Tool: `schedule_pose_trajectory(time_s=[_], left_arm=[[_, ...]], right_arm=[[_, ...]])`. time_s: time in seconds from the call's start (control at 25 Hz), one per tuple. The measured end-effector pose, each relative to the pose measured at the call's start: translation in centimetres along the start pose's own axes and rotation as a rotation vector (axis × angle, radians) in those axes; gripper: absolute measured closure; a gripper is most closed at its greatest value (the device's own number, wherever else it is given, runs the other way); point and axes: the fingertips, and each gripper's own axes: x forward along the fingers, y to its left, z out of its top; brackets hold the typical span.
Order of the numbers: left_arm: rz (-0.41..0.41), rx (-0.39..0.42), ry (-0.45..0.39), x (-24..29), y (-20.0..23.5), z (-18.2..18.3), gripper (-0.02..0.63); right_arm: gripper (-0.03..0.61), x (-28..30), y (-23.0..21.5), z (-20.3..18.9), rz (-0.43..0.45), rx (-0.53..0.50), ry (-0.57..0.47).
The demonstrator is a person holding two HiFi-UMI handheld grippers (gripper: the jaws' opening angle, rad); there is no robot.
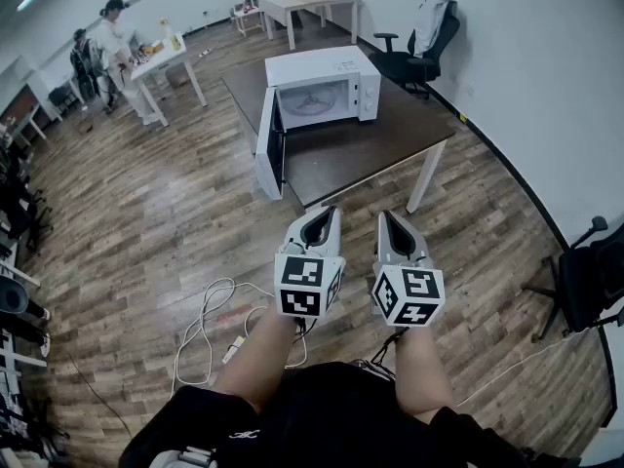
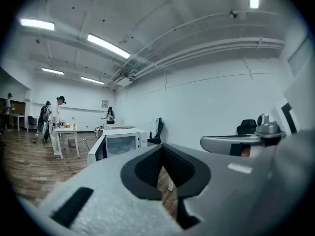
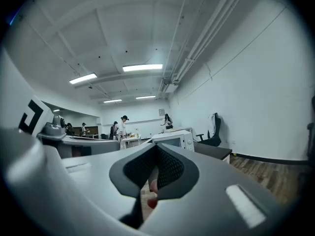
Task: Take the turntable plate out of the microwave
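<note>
Standing on the wood floor (image 1: 146, 222), well back from the table, bare forearms stretched forward. Holding the left gripper (image 1: 325, 217) and the right gripper (image 1: 390, 218) side by side at about the same height, close but not touching, both aimed roughly level toward the microwave. In the left gripper view, dark pads closed tip to tip at the far end, nothing clamped, only a sliver of floor showing through the gap behind the tips. Same in the right gripper view: jaws fully together, nothing gripped

Just left of the legs, lying in loose loops on the boards, a white cable (image 1: 207, 305)

Further ahead, across an open stretch of floor, a dark table (image 1: 370, 149) carrying the white microwave (image 1: 317, 66). Door (image 1: 268, 144) swung wide open on the left side. Inside the open cavity, lying flat on the oven floor, the turntable plate (image 1: 310, 103), well apart from both grippers and untouched

Behind the table, against the white wall, a black office chair (image 1: 421, 42); at the right edge, another black chair (image 1: 585, 276)

Farthest off, toward the upper left, white tables (image 1: 166, 61) with people (image 1: 109, 27) standing beside them
</note>
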Motion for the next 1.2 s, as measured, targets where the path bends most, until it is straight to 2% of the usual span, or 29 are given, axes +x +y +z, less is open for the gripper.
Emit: schedule_pose_trajectory(time_s=[0.28,0.64,1.2], left_arm=[[0.035,-0.003,-0.006,1.2,-2.9,0.2,0.603],[0.073,0.005,-0.003,2.3,-6.0,-0.1,0.603],[0.076,0.001,-0.009,7.3,-5.2,-0.2,0.603]], right_arm=[[0.571,-1.4,-3.1,0.7,0.026,0.028,-0.014],[0.571,-3.1,-5.7,-0.1,0.075,0.009,0.016],[0.569,0.4,-8.3,-0.5,0.086,-0.028,0.038]])
